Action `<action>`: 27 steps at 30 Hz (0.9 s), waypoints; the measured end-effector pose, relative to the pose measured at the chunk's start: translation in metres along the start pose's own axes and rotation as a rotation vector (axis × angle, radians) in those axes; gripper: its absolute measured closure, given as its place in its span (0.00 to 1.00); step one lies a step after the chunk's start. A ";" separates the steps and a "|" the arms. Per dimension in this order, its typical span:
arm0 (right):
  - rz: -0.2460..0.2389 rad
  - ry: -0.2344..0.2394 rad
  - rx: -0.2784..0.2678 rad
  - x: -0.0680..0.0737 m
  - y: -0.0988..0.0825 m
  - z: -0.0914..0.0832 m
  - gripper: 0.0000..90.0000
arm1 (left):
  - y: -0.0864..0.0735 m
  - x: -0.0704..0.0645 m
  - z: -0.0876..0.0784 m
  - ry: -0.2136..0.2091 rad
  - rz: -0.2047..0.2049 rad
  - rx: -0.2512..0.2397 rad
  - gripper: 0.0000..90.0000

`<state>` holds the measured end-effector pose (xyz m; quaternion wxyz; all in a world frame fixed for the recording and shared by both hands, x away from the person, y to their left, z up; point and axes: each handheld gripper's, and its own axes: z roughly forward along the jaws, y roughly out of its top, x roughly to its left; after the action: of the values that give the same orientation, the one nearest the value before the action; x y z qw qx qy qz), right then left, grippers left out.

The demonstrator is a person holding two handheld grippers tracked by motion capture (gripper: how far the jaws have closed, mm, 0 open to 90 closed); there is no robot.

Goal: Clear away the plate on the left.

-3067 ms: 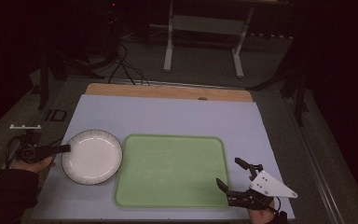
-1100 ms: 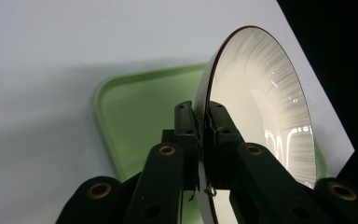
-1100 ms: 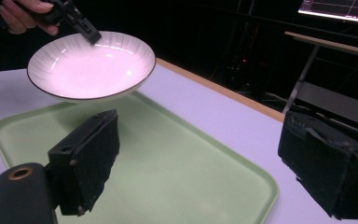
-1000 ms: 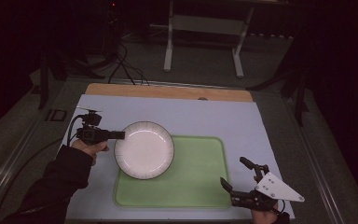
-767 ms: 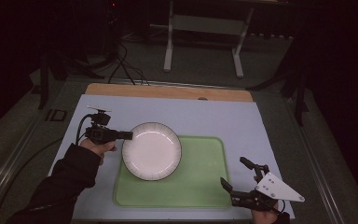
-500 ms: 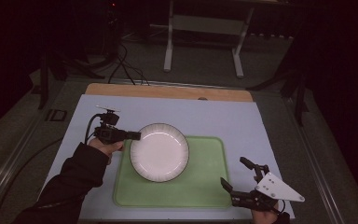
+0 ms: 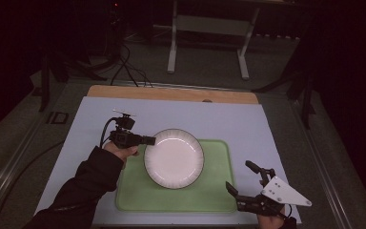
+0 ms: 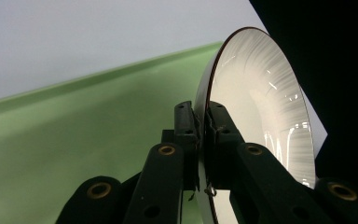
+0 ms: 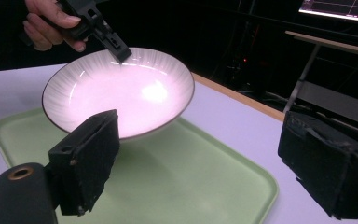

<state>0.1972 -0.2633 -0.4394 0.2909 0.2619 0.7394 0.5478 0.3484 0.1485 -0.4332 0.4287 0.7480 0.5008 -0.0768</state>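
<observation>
From the high view we note the left gripper (image 7: 148, 140) pinching the near-left rim of a white plate (image 7: 174, 158), which hangs over the left half of a green tray (image 7: 219, 191) laid on a pale mat (image 7: 228, 114). The right gripper (image 7: 245, 183) sits off the tray's right front corner, jaws spread and holding nothing. In the left gripper view we record the left gripper's (image 8: 199, 122) two pads pressed tight on either side of the plate's (image 8: 261, 107) rim, the plate standing edge-on to the camera with the tray (image 8: 74, 130) spread behind it. The right gripper view looks between wide-open jaws: the plate (image 9: 121, 93) is raised and tilted, its far edge highest, clear of the tray (image 9: 191, 177) beneath, the left gripper (image 9: 116, 49) biting its far rim. We judge the step in hand to be setting the plate down on the tray. To do it well, we advise levelling the plate, centring it inside the tray's raised lip, lowering it until the base bears fully, and only then releasing the thin-rim grip, which could slip if hurried.
</observation>
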 end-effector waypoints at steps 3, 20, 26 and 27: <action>-0.004 0.002 0.003 0.000 0.000 0.001 0.14 | 0.000 -0.003 0.005 0.002 0.011 0.008 0.94; -0.005 0.005 0.009 0.001 0.000 0.001 0.14 | -0.010 0.001 0.036 0.010 0.004 0.048 0.94; -0.006 0.011 0.012 0.001 -0.001 0.002 0.14 | -0.016 0.006 0.047 0.019 -0.008 0.071 0.94; -0.008 0.011 0.013 0.002 0.000 0.002 0.14 | -0.017 0.007 0.048 0.021 -0.009 0.072 0.94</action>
<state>0.1975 -0.2611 -0.4405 0.2872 0.2579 0.7454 0.5435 0.3529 0.1208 -0.4769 0.3958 0.7614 0.5057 -0.0889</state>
